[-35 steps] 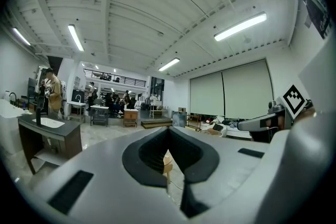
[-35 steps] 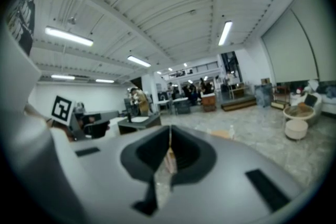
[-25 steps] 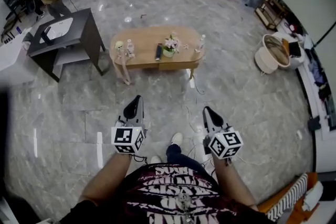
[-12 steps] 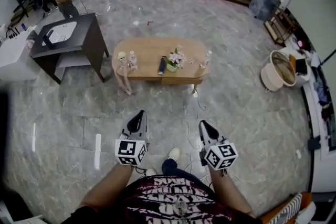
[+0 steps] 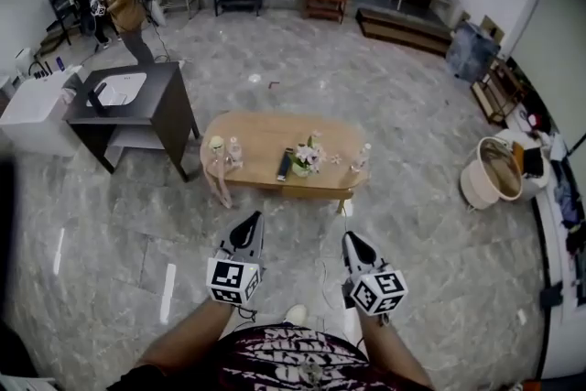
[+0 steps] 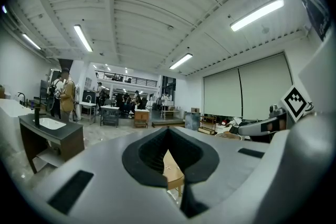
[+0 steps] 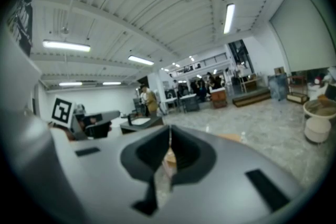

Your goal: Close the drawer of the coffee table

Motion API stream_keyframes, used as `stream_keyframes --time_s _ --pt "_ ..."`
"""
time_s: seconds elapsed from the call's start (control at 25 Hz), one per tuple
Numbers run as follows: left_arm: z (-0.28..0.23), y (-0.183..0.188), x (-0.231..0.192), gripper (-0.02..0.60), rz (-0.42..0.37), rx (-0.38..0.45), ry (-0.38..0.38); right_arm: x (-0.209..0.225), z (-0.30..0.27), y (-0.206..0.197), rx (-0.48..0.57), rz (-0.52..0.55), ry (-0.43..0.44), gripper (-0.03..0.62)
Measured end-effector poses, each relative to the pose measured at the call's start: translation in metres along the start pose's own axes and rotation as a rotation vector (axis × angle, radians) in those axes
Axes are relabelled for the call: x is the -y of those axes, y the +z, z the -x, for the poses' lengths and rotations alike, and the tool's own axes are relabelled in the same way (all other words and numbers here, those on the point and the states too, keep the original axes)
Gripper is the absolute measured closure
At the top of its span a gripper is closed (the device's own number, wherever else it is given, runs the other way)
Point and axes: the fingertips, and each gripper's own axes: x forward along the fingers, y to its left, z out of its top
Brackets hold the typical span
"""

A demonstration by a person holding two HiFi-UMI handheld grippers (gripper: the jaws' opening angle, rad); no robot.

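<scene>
You're nearer the oval light-wood coffee table (image 5: pixel 261 137) now, left gripper (image 5: pixel 251 226) and right gripper (image 5: pixel 355 244) jaws pressed together, empty; closing push still ahead.

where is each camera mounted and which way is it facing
Head view: on the person's head, looking steeply down and forward at the floor and coffee table; both arms, left gripper and right gripper show.
Left gripper view: on the left gripper, looking level along its shut jaws at the coffee table; right gripper at right edge.
Right gripper view: on the right gripper, along its shut jaws toward the coffee table; left gripper at left edge.
Shared: both gripper views show the black sink stand.
</scene>
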Motion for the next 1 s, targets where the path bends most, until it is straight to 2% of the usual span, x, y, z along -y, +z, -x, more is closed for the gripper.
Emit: stream_keyframes --time_s 0.28,0.4,0.8,1.0 --pt "-0.034 0.019 0.007 0.560 -0.014 0.052 0.046 0.041 -0.012 0.035 0.042 0.066 0.025 0.559" --pt "-0.044 0.023 0.008 0.560 -0.010 0.058 0.065 0.057 -0.015 0.044 0.051 0.051 0.023 0.559" --pt "-0.062 0.021 0.008 0.560 -0.008 0.036 0.094 0.078 -0.020 0.043 0.038 0.020 0.022 0.559" --pt "-0.077 0.017 0.012 0.560 -0.015 0.030 0.078 0.092 -0.023 0.039 0.050 0.000 0.006 0.559"
